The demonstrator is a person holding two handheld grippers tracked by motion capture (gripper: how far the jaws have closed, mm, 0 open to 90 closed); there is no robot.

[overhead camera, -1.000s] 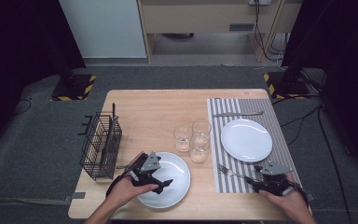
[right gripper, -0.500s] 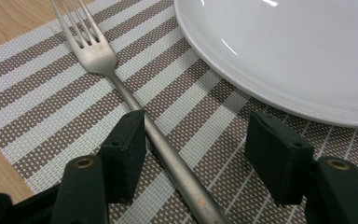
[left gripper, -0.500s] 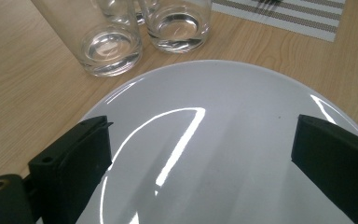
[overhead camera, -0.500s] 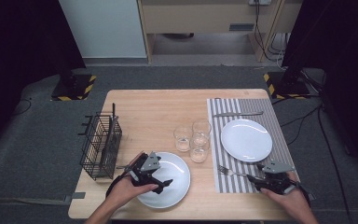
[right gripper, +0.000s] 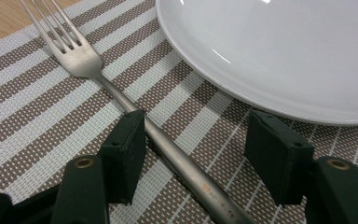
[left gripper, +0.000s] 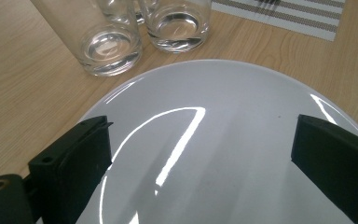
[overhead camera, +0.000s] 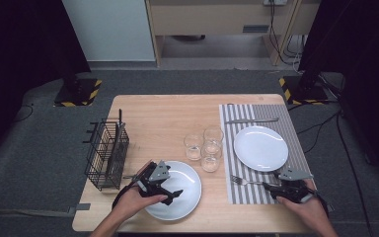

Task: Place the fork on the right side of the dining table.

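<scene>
A metal fork (right gripper: 121, 95) lies on the striped placemat (right gripper: 37, 116), tines toward the table's middle; in the high view the fork (overhead camera: 244, 181) sits below the right white plate (overhead camera: 260, 147). My right gripper (right gripper: 193, 149) stands open with the fork's handle between its jaws, close beside the left jaw; the pads do not press on it. From above, the right gripper (overhead camera: 282, 190) rests at the mat's near right corner. My left gripper (left gripper: 200, 154) is open over the near white plate (left gripper: 223, 140), nothing between its jaws; the left gripper (overhead camera: 170, 192) sits on the plate's left side.
Three clear glasses (overhead camera: 205, 145) stand mid-table between the plates. A black wire rack (overhead camera: 106, 155) is at the left edge. A knife (overhead camera: 250, 120) lies at the placemat's far end. The table's front edge is close behind both hands.
</scene>
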